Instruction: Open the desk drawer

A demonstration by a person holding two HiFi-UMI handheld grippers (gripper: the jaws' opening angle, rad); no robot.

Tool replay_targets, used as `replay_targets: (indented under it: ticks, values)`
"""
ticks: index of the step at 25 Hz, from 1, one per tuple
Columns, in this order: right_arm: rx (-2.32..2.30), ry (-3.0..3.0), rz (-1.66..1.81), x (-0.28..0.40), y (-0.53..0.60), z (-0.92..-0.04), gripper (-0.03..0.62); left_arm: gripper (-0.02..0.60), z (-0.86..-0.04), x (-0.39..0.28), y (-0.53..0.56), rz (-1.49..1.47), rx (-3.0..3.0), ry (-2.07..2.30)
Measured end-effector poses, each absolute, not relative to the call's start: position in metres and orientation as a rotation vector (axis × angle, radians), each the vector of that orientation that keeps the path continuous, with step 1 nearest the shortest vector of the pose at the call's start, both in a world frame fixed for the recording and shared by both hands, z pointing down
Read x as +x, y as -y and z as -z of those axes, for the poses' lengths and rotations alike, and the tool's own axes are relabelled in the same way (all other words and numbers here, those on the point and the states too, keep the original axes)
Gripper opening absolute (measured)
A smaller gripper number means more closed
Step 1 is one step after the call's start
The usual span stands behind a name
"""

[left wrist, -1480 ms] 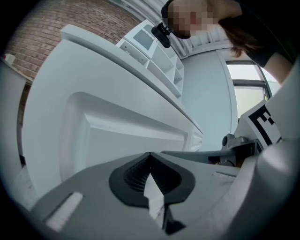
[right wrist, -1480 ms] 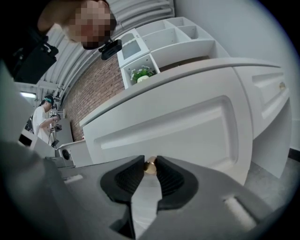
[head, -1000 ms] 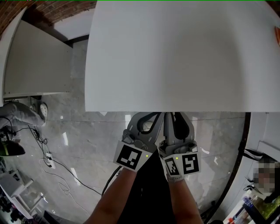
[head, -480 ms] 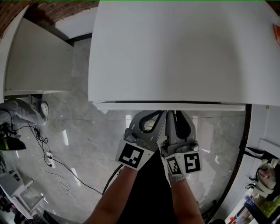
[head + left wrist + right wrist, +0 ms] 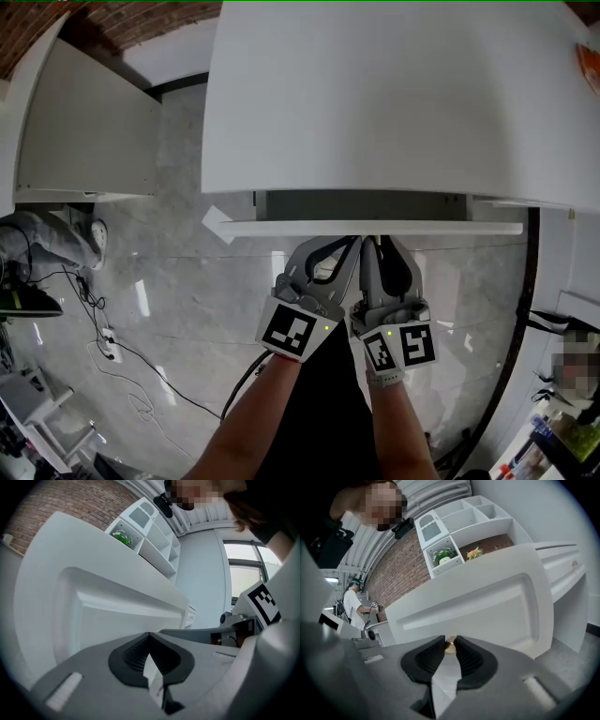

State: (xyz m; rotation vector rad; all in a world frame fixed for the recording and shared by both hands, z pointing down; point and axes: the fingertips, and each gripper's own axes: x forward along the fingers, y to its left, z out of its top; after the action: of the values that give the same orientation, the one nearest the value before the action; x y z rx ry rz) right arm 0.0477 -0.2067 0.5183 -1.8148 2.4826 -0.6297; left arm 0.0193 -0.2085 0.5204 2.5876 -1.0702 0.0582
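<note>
Two grippers (image 5: pixel 345 246) (image 5: pixel 375 246), one drawer (image 5: pixel 281 228), one knob (image 5: pixel 450 645)

Head camera: high, facing steeply down over the desk (image 5: pixel 375 94), drawer (image 5: pixel 370 228) and floor (image 5: pixel 187 300).

Left gripper (image 5: pixel 150 634) camera: low, tilted up along its jaws, drawer front very near.

Right gripper (image 5: pixel 450 641) camera: likewise, close on the knob (image 5: pixel 450 645).

All three views share the drawer front. Both gripper views also share the shelves (image 5: pixel 147 534).

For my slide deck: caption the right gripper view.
Right gripper shut on the brass knob of the white drawer front.
</note>
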Motion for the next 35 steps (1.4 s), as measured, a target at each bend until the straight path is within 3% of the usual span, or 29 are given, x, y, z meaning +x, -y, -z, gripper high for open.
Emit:
replay_targets:
  ticks: [35]
  values:
    - [-1.858,-2.451,0.651,0.050,0.125,-0.515,0.071,-0.008,-0.511,0.024,0.126,-0.137,2.669,0.965]
